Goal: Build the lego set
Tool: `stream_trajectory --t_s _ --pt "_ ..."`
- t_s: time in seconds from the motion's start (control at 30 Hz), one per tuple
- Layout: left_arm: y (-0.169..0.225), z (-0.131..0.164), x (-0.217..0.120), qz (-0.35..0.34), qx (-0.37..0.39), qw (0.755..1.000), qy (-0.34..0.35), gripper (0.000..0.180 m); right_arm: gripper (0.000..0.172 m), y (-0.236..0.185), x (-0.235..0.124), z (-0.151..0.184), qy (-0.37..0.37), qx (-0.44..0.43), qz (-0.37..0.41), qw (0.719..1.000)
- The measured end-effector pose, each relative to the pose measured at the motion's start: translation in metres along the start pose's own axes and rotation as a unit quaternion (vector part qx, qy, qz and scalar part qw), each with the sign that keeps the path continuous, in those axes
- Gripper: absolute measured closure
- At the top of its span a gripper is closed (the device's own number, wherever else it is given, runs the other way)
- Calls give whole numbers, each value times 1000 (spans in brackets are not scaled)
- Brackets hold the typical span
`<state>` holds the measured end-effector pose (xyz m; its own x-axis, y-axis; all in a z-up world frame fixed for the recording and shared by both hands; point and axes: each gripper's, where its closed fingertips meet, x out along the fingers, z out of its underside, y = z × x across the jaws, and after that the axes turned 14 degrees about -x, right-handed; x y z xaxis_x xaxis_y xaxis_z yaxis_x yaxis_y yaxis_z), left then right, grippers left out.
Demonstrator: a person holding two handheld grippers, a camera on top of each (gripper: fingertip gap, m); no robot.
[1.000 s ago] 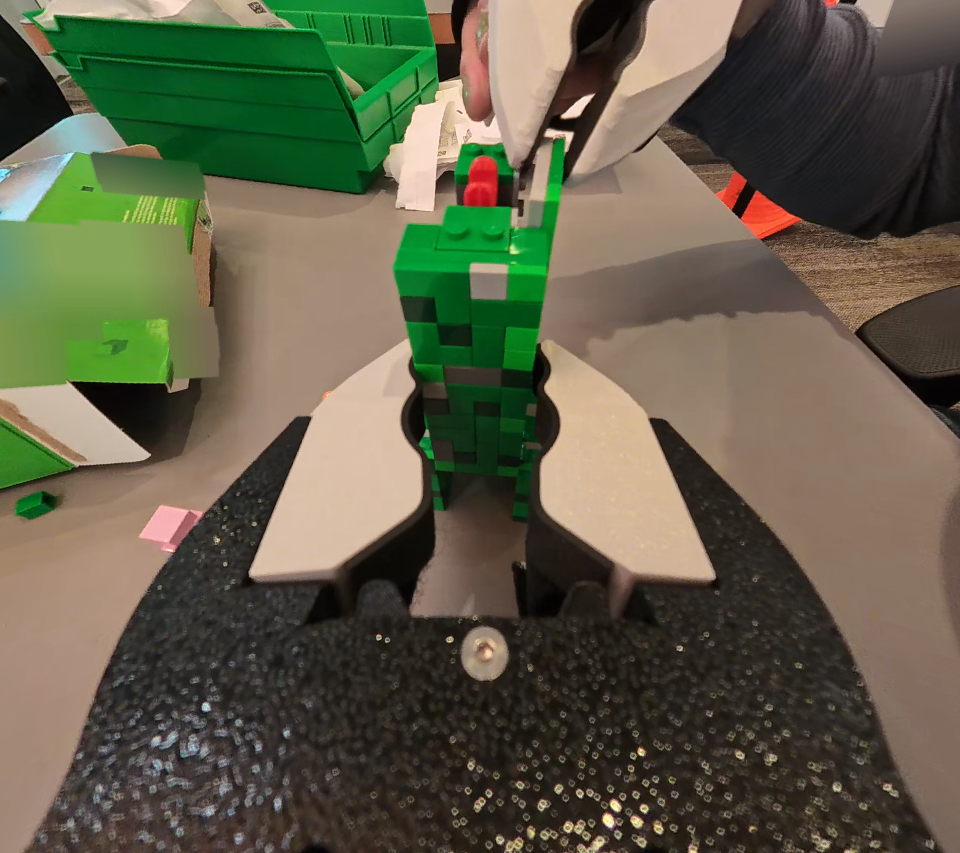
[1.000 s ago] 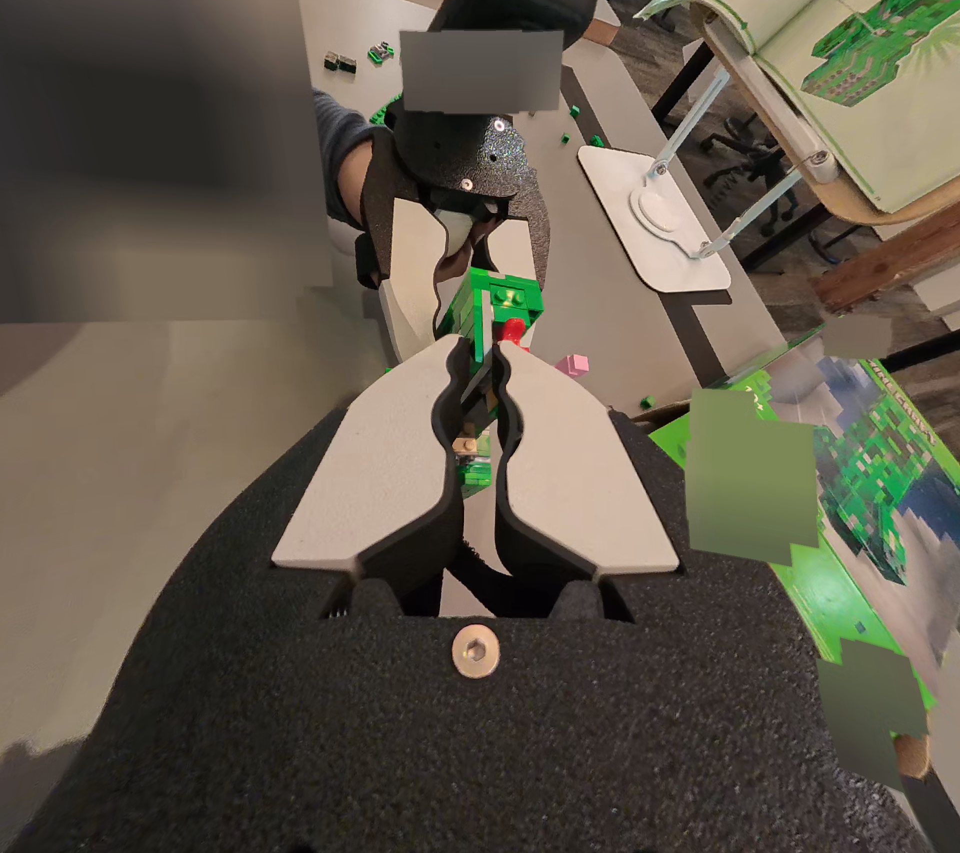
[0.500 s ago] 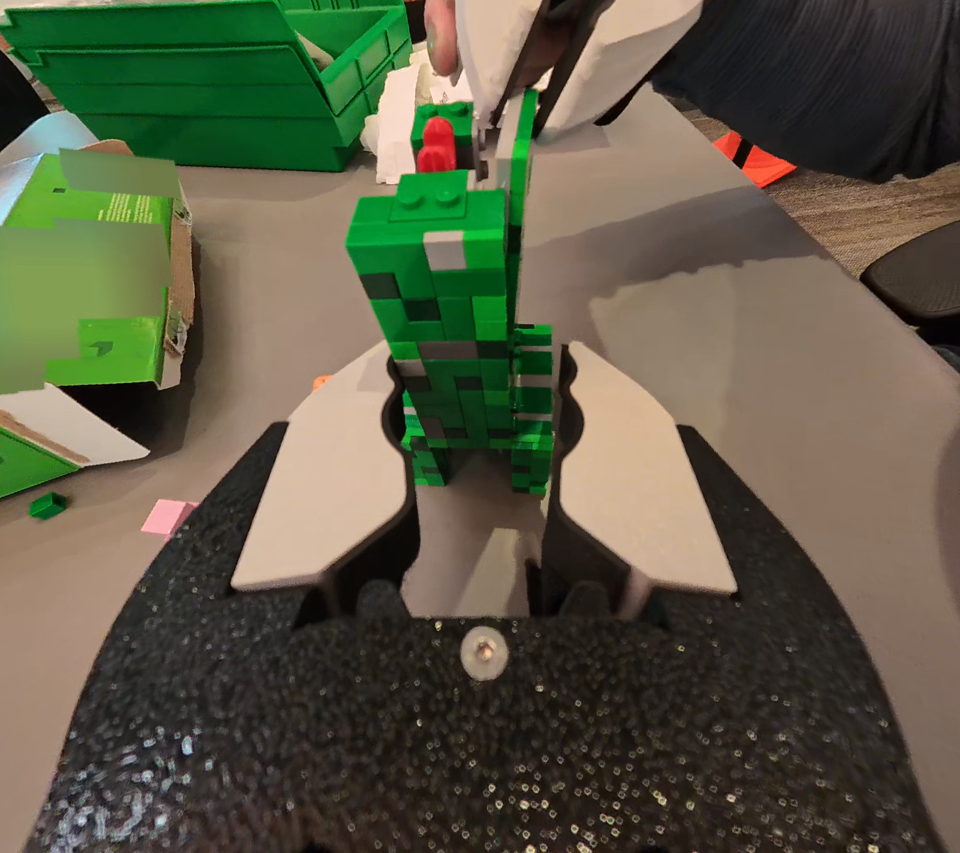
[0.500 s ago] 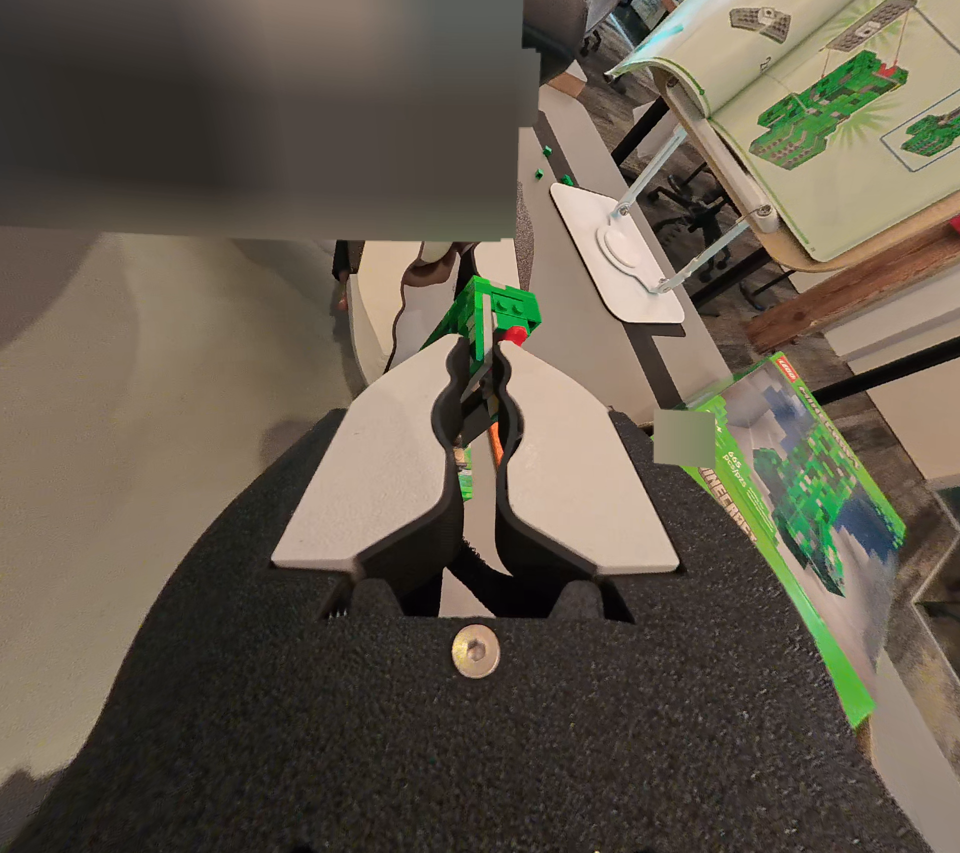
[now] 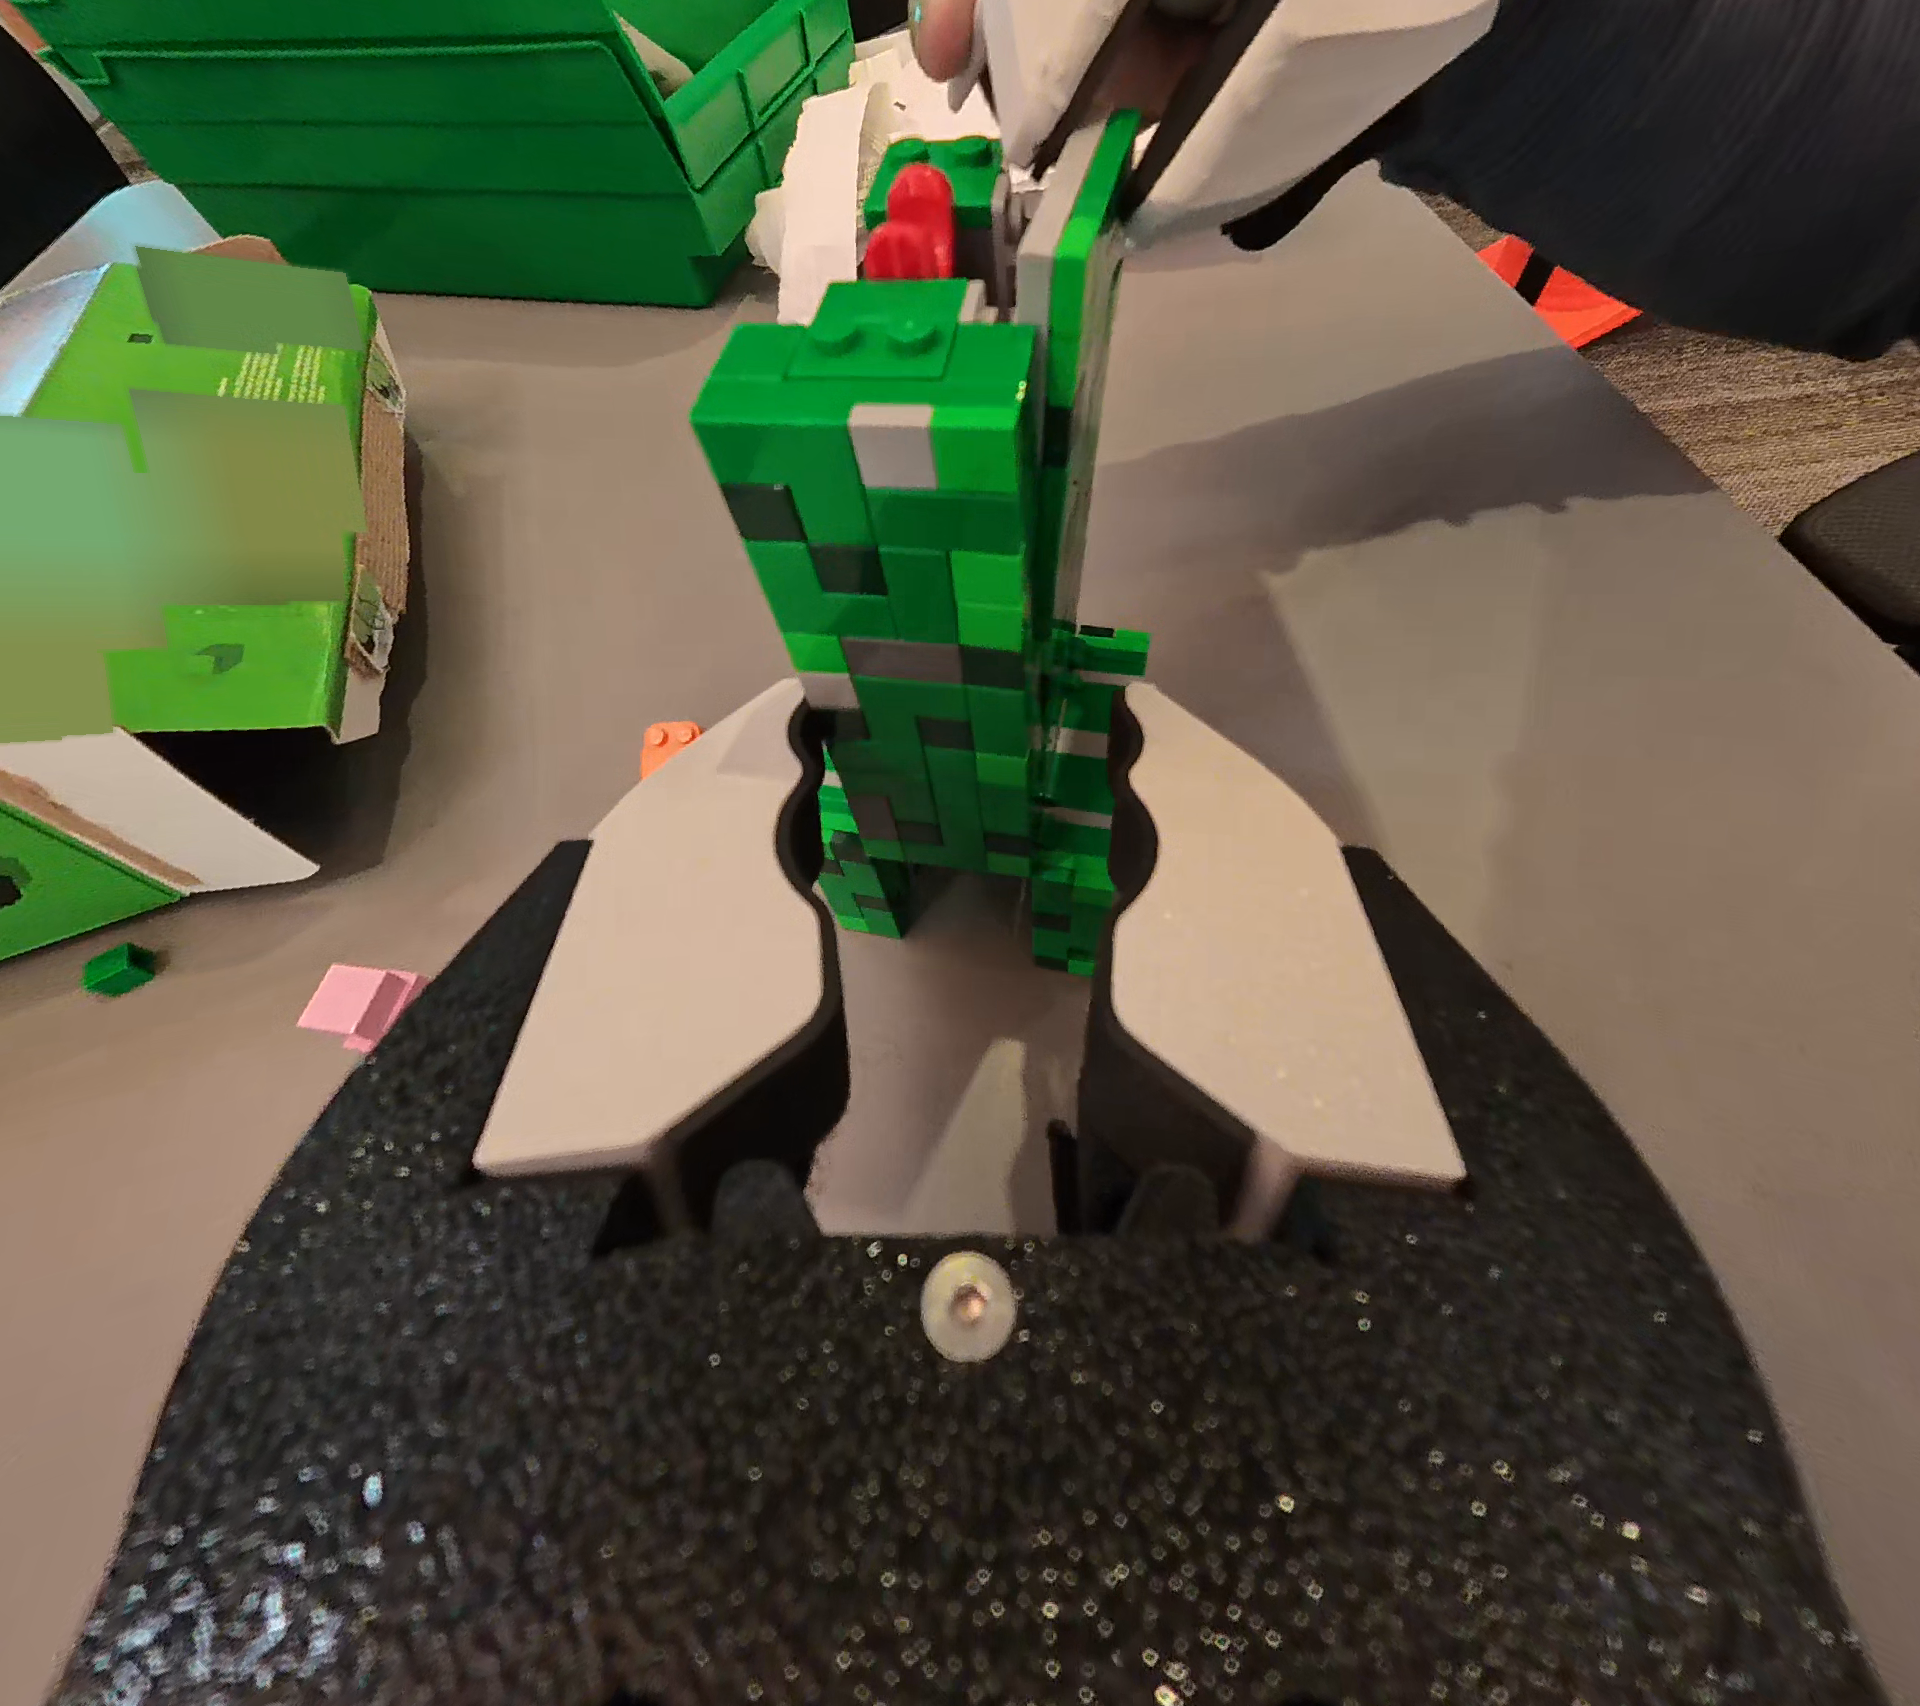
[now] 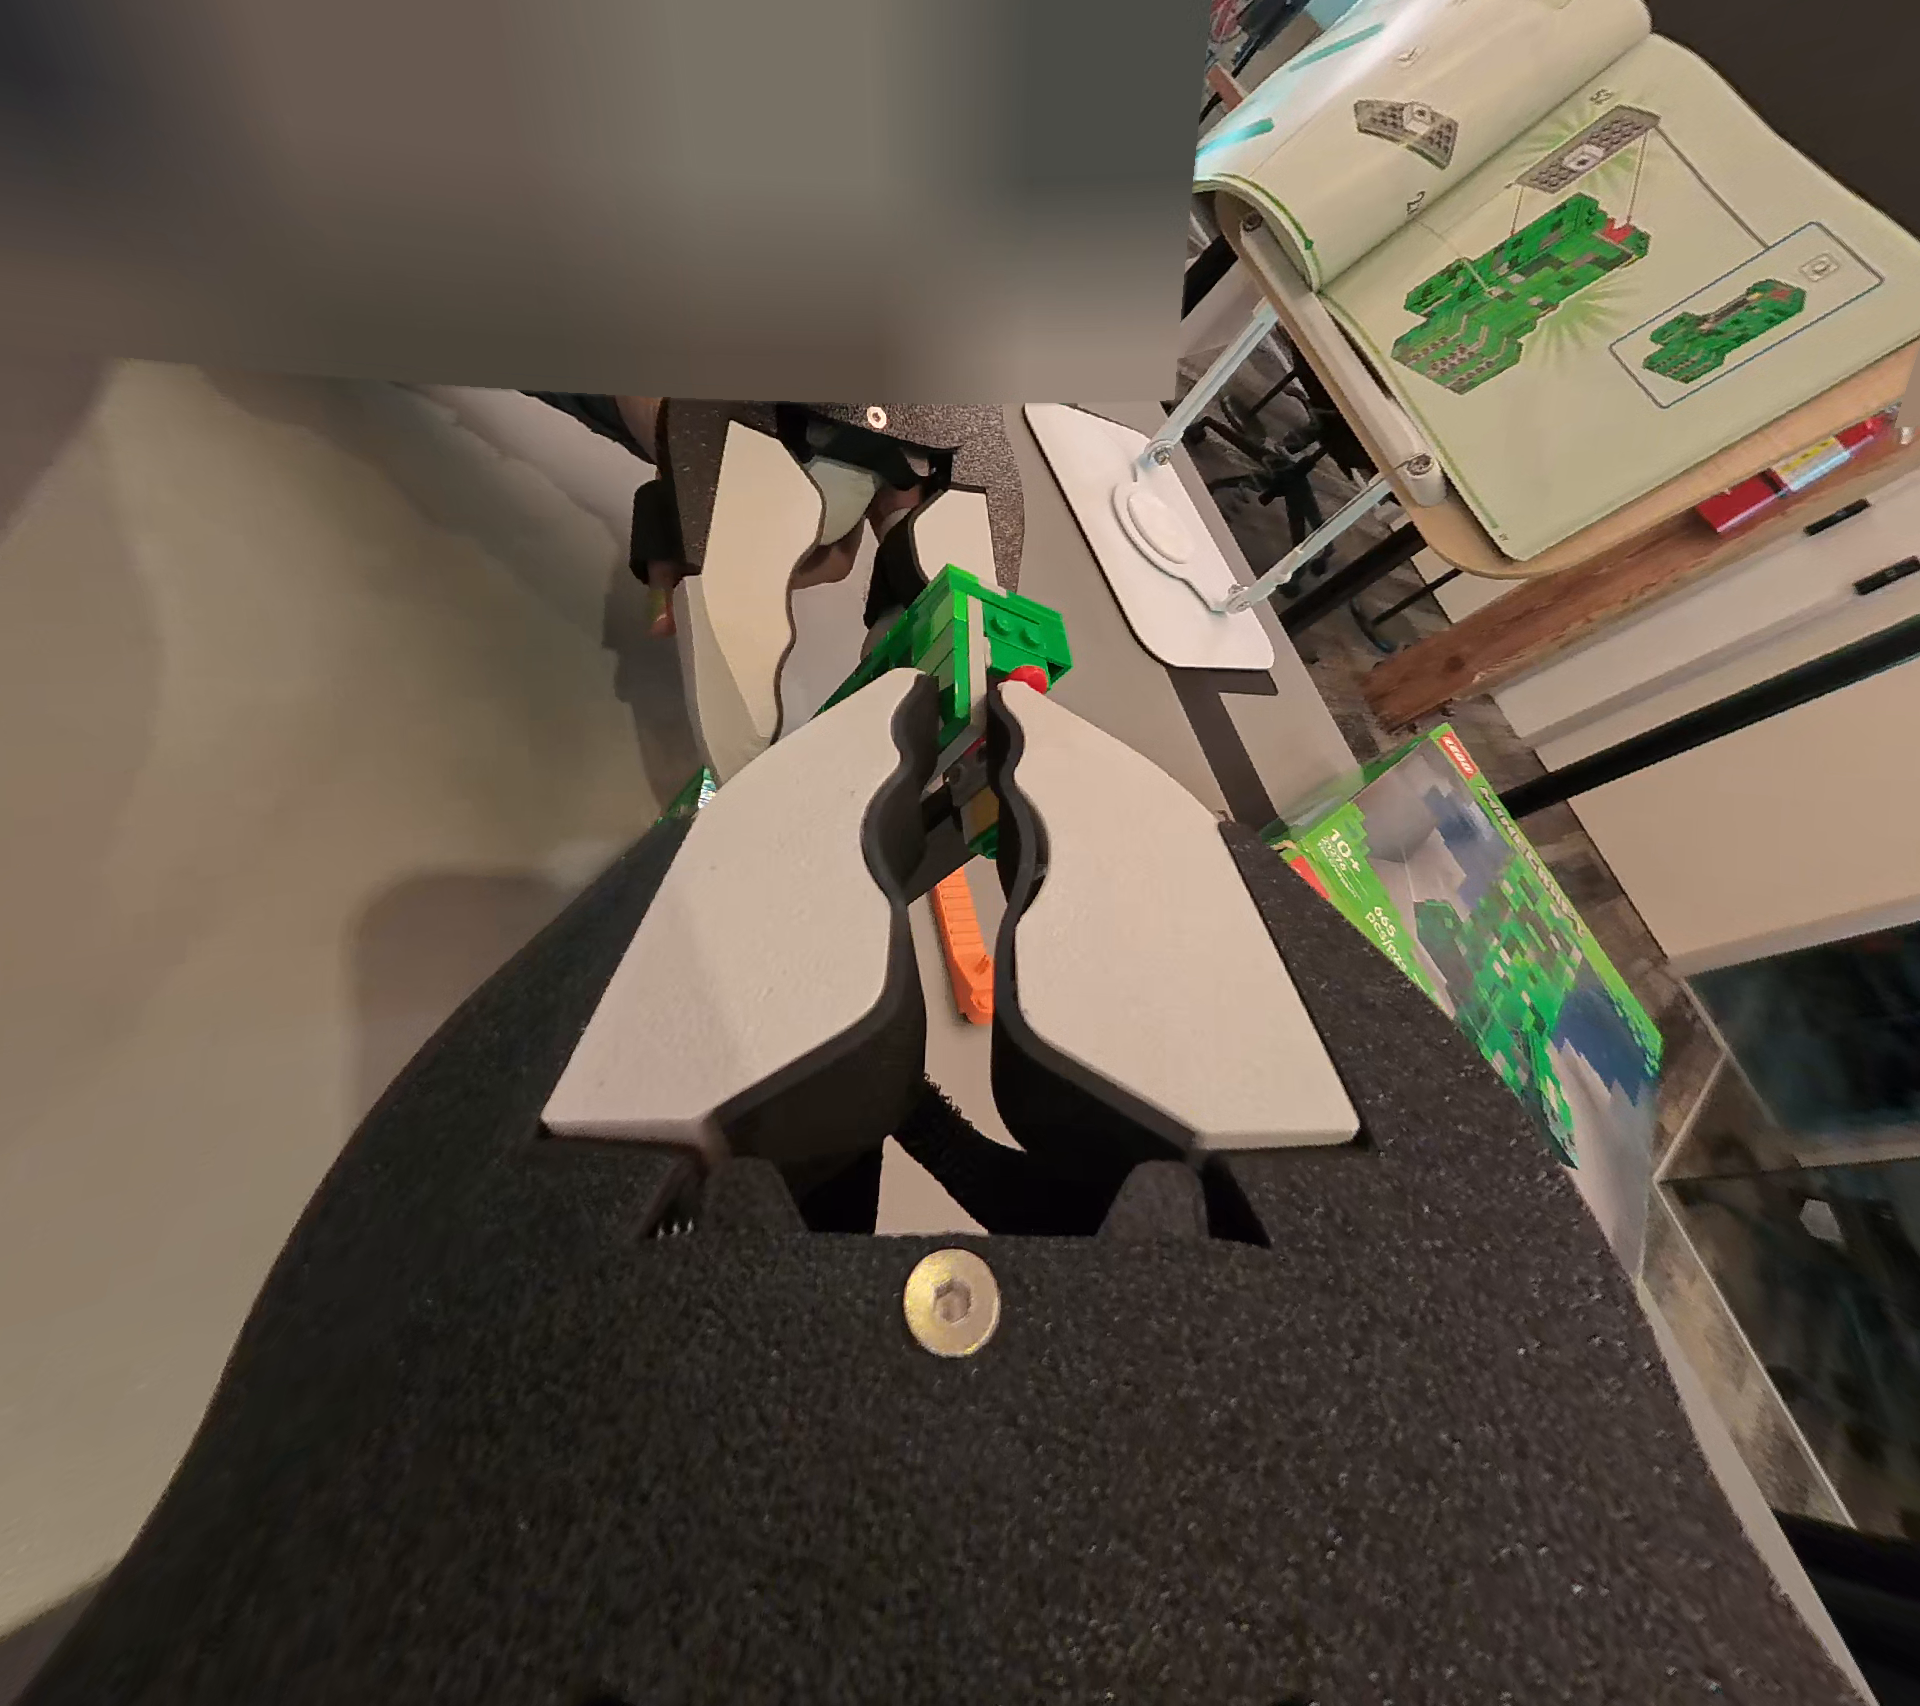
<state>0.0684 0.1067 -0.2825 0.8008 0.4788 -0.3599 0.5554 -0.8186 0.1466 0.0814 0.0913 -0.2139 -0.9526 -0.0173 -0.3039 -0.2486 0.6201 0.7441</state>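
A tall green brick figure [image 5: 914,596] with grey and dark patches stands on the grey table [image 5: 1455,721]. Two red pieces [image 5: 914,222] stick up at its top. My left gripper [image 5: 961,721] is shut on the figure's lower part, one pad on each side. My right gripper [image 5: 1086,176] comes in from above. It is shut on the top edge of a thin green and grey panel [image 5: 1075,368] that lies flat against the figure's right side. In the right wrist view, that gripper [image 6: 961,700] pinches the panel [image 6: 971,700], with the left gripper's fingers [image 6: 743,576] behind.
Green bins [image 5: 416,77] stand at the back left and an opened green box [image 5: 208,513] at the left. A pink piece [image 5: 353,1012], an orange brick [image 5: 670,742] and a small green brick [image 5: 120,970] lie loose. An instruction booklet [image 6: 1558,202] on a stand, a product box [image 6: 1475,929] and an orange tool [image 6: 961,939] are nearby.
My left jaws opened off the figure, then closed again around it with the panel alongside. My right gripper kept hold of the panel and brought it flat against the figure's right side.
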Motion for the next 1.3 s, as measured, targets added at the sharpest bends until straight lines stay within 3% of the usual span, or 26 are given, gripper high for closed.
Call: stream_trajectory --t_s 0.97,1.17,1.3 --pt "-3 -15 3 -16 -19 998 54 134 163 2 2 0 1 6 14 1000" --pt "-3 -15 4 -19 -21 998 55 135 162 7 0 -3 8 14 49 999" --pt "-3 -14 4 -18 -24 998 56 136 155 17 -8 2 -5 72 103 992"
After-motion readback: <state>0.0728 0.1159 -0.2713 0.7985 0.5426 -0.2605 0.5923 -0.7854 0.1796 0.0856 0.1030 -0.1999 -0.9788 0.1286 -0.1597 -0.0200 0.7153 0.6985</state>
